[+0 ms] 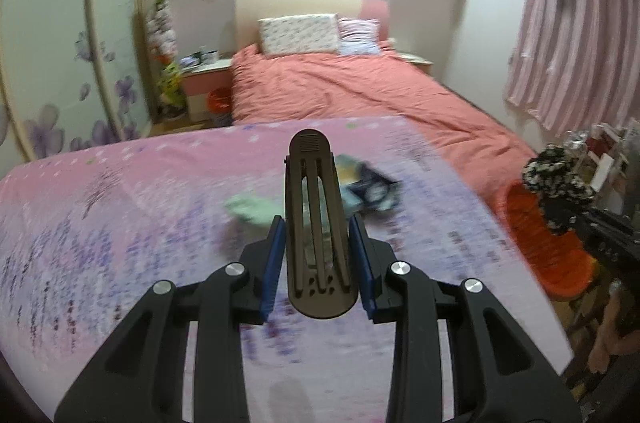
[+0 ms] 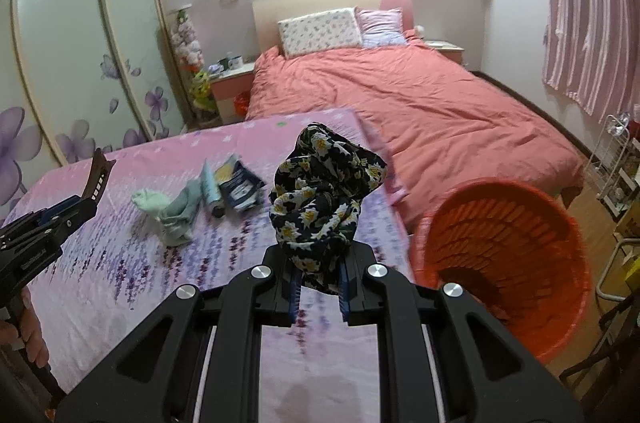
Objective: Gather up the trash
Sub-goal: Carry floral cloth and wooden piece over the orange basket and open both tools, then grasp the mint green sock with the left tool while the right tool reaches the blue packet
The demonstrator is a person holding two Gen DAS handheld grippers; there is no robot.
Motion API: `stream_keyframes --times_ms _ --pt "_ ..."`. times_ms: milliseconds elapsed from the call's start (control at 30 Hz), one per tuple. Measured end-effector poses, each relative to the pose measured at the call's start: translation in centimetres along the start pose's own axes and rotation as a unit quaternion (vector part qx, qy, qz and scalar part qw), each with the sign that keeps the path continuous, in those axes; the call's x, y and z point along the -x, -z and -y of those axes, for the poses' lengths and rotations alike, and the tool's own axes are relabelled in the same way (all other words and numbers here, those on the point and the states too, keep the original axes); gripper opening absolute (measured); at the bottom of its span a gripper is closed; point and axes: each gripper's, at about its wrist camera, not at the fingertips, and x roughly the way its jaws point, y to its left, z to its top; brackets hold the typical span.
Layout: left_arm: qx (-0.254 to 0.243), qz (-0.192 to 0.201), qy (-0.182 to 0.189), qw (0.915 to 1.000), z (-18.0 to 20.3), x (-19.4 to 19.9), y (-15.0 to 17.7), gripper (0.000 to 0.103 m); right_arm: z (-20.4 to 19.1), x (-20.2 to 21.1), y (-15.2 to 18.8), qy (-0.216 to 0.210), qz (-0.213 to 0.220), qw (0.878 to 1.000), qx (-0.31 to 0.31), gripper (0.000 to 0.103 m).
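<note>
My left gripper [image 1: 318,263] is shut on a dark brown hair clip [image 1: 318,235] and holds it above the pink flowered table cover [image 1: 120,223]; the clip also shows in the right wrist view [image 2: 97,175]. My right gripper [image 2: 318,287] is shut on a black floral cloth [image 2: 324,195], held above the table's right edge beside the orange basket [image 2: 508,263]. On the table lie a pale green cloth [image 2: 168,211], a light blue tube [image 2: 210,189] and a dark blue wrapper [image 2: 240,189].
A bed with a salmon cover [image 2: 420,111] stands behind the table. A wardrobe with flowered doors [image 2: 80,63] is at the left. A pink nightstand [image 2: 230,87] stands by the bed. A wire rack [image 2: 616,159] and pink curtain [image 2: 592,23] are at the right.
</note>
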Motion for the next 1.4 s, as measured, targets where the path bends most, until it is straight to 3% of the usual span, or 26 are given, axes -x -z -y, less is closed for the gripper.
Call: stream_keyframes --times_ms 333,633,867,900,933,1033,1167,1333,1400 --pt "-0.038 0.011 0.097 0.9945 9.5 -0.2 -1.9 0.033 6.4 1.5 0.4 0.046 0.016 0.998 -0.038 0.015" --pt "-0.09 -0.012 0.185 0.9786 21.0 -3.0 -1.5 0.033 12.5 1.1 1.4 0.078 0.01 0.993 -0.083 0.015" --pt "-0.126 -0.043 0.214 0.9676 27.8 -6.5 0.0 0.033 16.7 0.2 1.7 0.087 0.008 0.99 -0.11 0.017" --pt "-0.131 -0.049 0.212 0.9672 28.6 -7.3 0.2 0.034 17.2 0.0 1.7 0.088 0.008 0.99 -0.113 0.021" --pt "-0.133 -0.053 0.208 0.9675 29.0 -7.8 0.5 0.034 17.7 -0.4 1.8 0.087 0.006 0.989 -0.117 0.035" --pt "-0.132 -0.071 0.191 0.97 29.7 -10.1 1.0 0.048 19.1 -1.8 2.3 0.086 -0.006 0.988 -0.131 0.06" --pt "-0.123 -0.087 0.168 0.9742 28.1 -11.6 1.7 0.054 19.7 -2.5 3.4 0.095 -0.019 0.987 -0.13 0.068" --pt "-0.111 -0.086 0.13 0.9815 24.5 -11.6 2.3 0.065 19.2 -2.0 4.2 0.123 -0.017 0.985 -0.116 0.091" --pt "-0.107 -0.079 0.107 0.9853 22.3 -11.1 2.6 0.073 18.7 -1.7 4.1 0.134 -0.014 0.985 -0.107 0.095"
